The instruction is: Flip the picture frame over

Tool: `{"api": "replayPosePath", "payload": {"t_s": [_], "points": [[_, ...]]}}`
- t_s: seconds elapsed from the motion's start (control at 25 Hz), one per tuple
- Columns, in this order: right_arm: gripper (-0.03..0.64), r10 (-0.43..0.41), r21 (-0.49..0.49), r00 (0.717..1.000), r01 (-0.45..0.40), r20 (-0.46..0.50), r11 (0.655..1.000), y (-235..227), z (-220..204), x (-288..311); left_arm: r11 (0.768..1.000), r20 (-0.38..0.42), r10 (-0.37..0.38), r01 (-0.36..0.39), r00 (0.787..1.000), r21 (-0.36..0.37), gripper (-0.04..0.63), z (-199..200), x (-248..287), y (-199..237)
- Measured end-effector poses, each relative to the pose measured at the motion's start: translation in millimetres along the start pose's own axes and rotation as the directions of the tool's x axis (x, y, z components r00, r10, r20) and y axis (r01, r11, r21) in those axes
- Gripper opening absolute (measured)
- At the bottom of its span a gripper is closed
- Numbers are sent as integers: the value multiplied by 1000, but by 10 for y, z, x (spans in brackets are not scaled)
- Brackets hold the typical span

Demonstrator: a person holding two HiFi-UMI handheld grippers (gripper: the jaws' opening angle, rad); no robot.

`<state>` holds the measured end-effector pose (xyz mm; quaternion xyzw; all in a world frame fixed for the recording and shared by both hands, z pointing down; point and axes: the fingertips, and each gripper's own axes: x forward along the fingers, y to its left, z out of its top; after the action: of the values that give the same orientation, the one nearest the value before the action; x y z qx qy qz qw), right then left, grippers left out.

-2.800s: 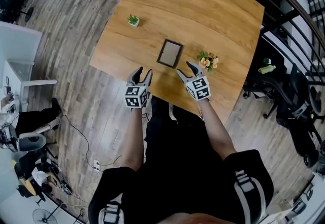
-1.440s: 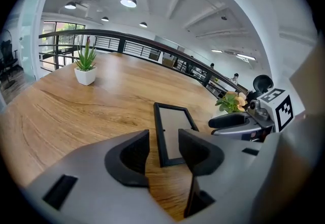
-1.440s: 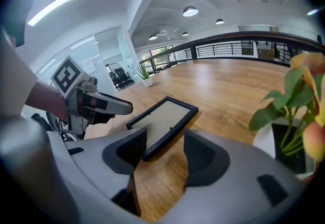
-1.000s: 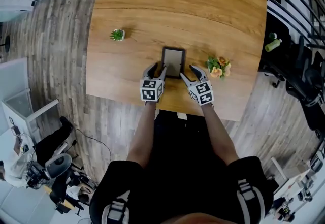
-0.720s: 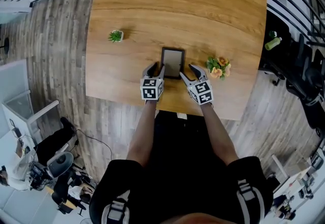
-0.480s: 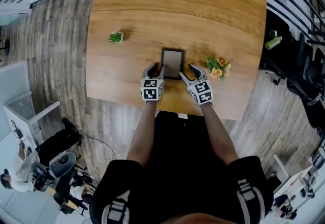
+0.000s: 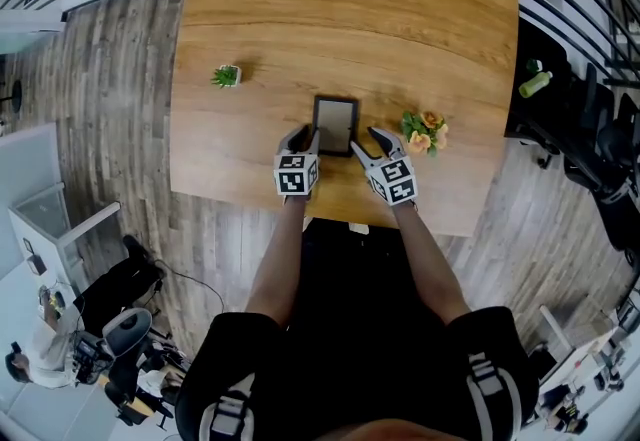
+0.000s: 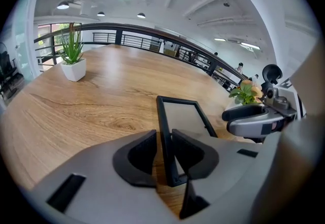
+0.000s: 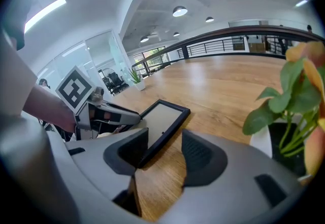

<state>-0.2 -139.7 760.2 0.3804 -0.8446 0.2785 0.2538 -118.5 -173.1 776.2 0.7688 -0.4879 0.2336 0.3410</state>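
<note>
Both grippers are much closer to the picture frame (image 7: 334, 125) than approx 3 s back, when they hung at the near edge of the table (image 7: 400, 9), well short of it. Now they flank the frame's near end. Over the last sec the hands barely shift; only the left gripper's gap has narrowed.

Containers: a small white pot (image 7: 226, 76) w/ a spiky green plant stands toward the table's L side, well apart from the frame. A second white pot (image 9: 264, 144) holds orange & yellow flowers (image 7: 420, 129) w/ green leaves, near the frame's R side & just beside the right gripper.

The frame lies flat on the wood, glass up, long side running away from the person.

Left gripper (image 8: 163, 153): jaws closing, w/ the frame's L rail btwn them close to the near corner. The inner pad is against the rail on the glass side. The outer pad is just beside it w/ a sliver of wood showing, so no firm pinch.

Right gripper (image 9: 165, 154): jaws spread. The frame's R rail runs in under its L jaw & the rest of the gap is bare wood, so nothing is gripped.
</note>
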Motion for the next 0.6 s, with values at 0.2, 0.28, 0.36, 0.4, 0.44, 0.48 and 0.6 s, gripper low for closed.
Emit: {"api": "replayPosePath", "payload": {"t_s": [0.2,0.28,0.36,0.4,0.44,0.48,0.6], "points": [[201,4,-17,1000,-4,2,1000,6,34,-67,1000,12,14,-14,1000,-11,78,-2,-12,-40],[201,7,-21,1000,-7,3,1000,-9,29,-86,1000,14,17,-16,1000,-25,78,-4,-2,-43],[201,13,-24,1000,-13,2,1000,-19,20,-103,999,12,17,-17,1000,-30,77,-1,9,-54],[201,16,-25,1000,-16,-1,1000,-19,11,-108,999,9,20,-19,1000,-33,77,2,13,-57],[201,20,-26,1000,-20,-6,999,-14,3,-111,999,7,24,-24,1000,-41,74,6,13,-53],[201,23,-25,1000,-23,-10,999,-5,0,-111,998,3,30,-30,1000,-55,70,10,9,-41],[201,36,-24,999,-36,-14,999,36,2,-103,992,-4,48,-48,999,-115,61,-8,-13,9]]}}
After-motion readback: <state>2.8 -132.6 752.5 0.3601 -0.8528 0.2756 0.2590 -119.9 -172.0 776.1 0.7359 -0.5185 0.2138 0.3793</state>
